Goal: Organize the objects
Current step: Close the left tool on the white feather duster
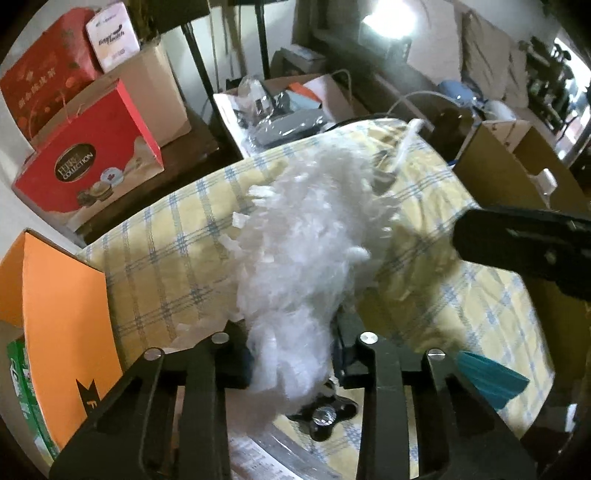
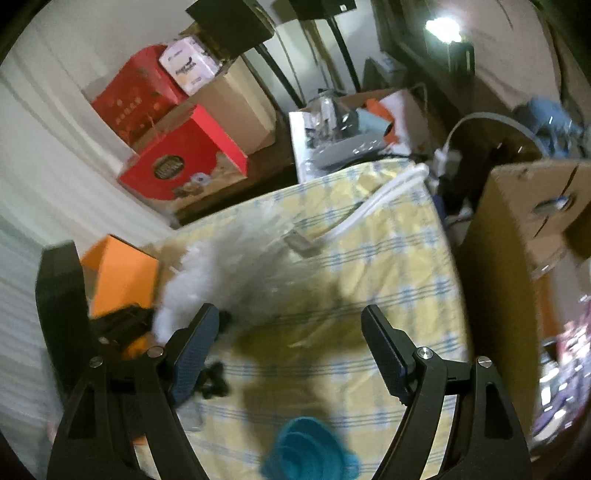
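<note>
Mostly, both views are filled by a bed or table covered with a yellow cloth with blue check lines (image 1: 159,251). On it lies a big clear plastic bag full of white shredded filling (image 1: 314,229), and the left gripper (image 1: 291,354) grasps the near end of this bag, its jaws clenched on the plastic. In the right wrist view the bag (image 2: 229,266) looks blurred, at the left side of the cloth. The right gripper (image 2: 291,354) hangs above the cloth with its jaws released and wide apart, nothing between them; its blue textured pads (image 2: 194,350) are bare.

Beside the cloth stands an open brown cardboard box (image 1: 517,170); what is inside I cannot tell. Behind the cloth, a second open carton (image 1: 295,96) holds plastic wrapping, a grey flat item and some orange and blue things. At the left is an orange box (image 1: 66,332) with a small black cat-like logo. On a dark shelf sits a red gift box (image 1: 92,162) with the words "FERRERO COLLECTION" on a dark oval label. Above it stand a plain brown carton (image 1: 155,92), a red bag with gold characters (image 1: 48,74) and a pink-white tissue pack (image 1: 112,35); its writing is too small to read.

A white cable (image 2: 384,195) lies across the far corner of the cloth. A small teal ribbed object (image 2: 310,454) rests near the right gripper.
</note>
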`<move>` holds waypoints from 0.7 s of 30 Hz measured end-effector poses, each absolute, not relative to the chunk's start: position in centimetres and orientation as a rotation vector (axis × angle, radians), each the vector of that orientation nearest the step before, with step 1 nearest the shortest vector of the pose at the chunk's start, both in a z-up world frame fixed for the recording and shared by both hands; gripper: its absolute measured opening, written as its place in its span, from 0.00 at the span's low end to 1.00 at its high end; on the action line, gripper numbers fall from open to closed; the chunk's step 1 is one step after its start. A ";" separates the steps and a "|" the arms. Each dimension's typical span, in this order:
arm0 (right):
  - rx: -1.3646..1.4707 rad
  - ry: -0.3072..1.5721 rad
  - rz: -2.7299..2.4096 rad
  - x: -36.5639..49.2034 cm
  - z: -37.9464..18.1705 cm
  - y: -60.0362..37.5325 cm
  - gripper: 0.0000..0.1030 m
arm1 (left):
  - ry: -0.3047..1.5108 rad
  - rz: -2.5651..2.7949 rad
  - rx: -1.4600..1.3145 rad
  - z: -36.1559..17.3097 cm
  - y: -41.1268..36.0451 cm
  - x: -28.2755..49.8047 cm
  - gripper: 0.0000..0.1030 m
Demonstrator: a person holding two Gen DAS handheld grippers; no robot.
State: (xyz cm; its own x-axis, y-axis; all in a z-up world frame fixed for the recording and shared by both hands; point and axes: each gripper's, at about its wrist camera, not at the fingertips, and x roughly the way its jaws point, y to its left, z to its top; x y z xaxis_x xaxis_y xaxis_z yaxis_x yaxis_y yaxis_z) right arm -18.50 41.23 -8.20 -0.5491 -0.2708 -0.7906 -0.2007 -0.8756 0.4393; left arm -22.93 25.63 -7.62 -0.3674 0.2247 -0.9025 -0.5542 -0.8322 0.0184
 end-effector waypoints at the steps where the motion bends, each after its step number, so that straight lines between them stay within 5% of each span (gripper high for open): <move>1: 1.464 -0.803 -2.606 -18.6 -8.1 41.2 0.79 | 0.435 2.218 -1.383 -7.5 25.6 -22.7 0.24; 16: 1.521 -1.017 -2.442 -21.2 -11.3 38.7 0.73 | 0.252 2.173 -1.302 -6.3 24.3 -20.0 0.19; 21: 1.519 -1.066 -2.387 -21.3 -11.7 38.3 0.50 | 0.218 2.164 -1.302 -6.0 23.7 -19.6 0.19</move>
State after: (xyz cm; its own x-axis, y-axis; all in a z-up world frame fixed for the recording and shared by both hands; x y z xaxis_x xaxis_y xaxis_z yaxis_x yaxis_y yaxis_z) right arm -21.27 38.29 -11.66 -0.4900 -0.4465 -0.7487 -0.2594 -0.7452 0.6143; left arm -19.56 23.71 -5.99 -0.3407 0.4067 -0.8476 -0.5674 -0.8078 -0.1596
